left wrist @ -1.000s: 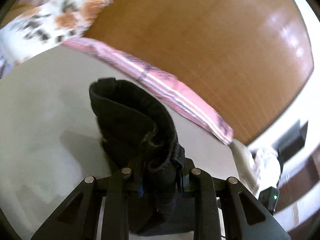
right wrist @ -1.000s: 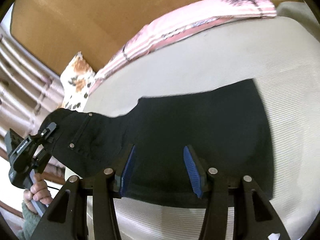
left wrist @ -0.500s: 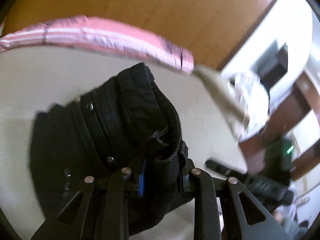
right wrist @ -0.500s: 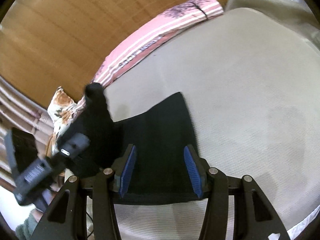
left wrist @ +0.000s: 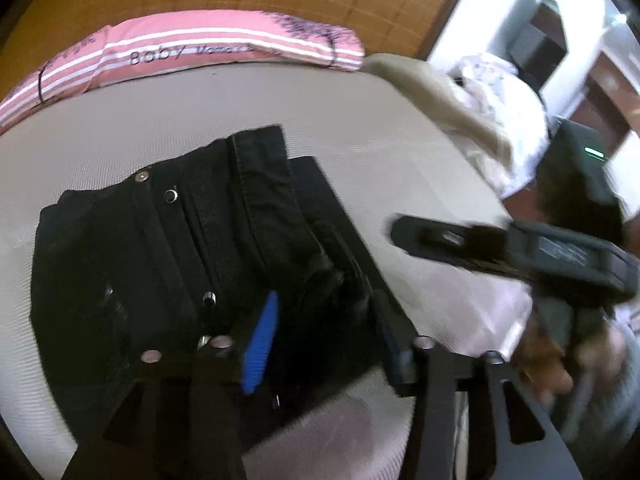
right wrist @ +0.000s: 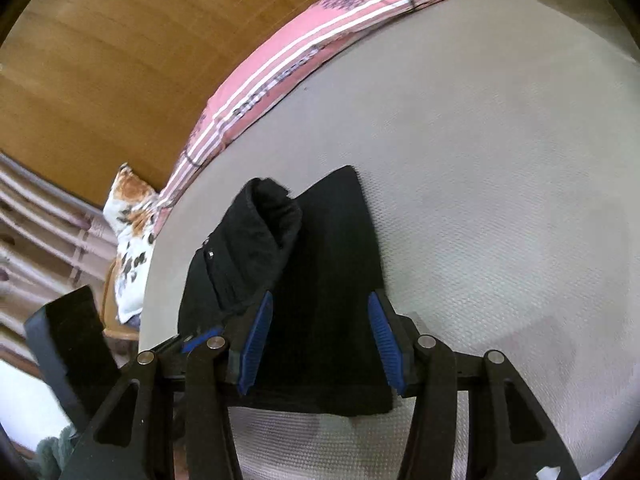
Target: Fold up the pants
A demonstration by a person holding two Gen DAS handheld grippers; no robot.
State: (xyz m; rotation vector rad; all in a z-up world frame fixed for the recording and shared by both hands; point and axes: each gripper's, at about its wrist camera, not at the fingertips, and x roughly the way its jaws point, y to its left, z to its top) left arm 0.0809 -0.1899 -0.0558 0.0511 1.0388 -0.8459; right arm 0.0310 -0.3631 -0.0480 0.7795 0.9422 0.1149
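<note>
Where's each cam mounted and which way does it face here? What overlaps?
Left wrist: on the left gripper, looking down its open fingers at the folded black denim pants; the right gripper and hand show at right.
Right wrist: on the right gripper, open over the pants.
Shared: pants, beige mattress, pink striped pillow.

Your work surface: pale woven-textured mattress [right wrist: 500,184], filling most of both views. Pink white-striped bolster [left wrist: 192,50] along its far edge, printed lettering partly legible. Behind it, orange-brown wood-grain panel [right wrist: 100,60] (wall or headboard, you cannot tell which). Floral orange-and-white pillow [right wrist: 132,236] at mattress corner in your right wrist view. Beige blanket [left wrist: 420,84] and white patterned cloth [left wrist: 508,100] bunched at opposite corner. White wall [left wrist: 492,12] beyond, brightly lit.
</note>
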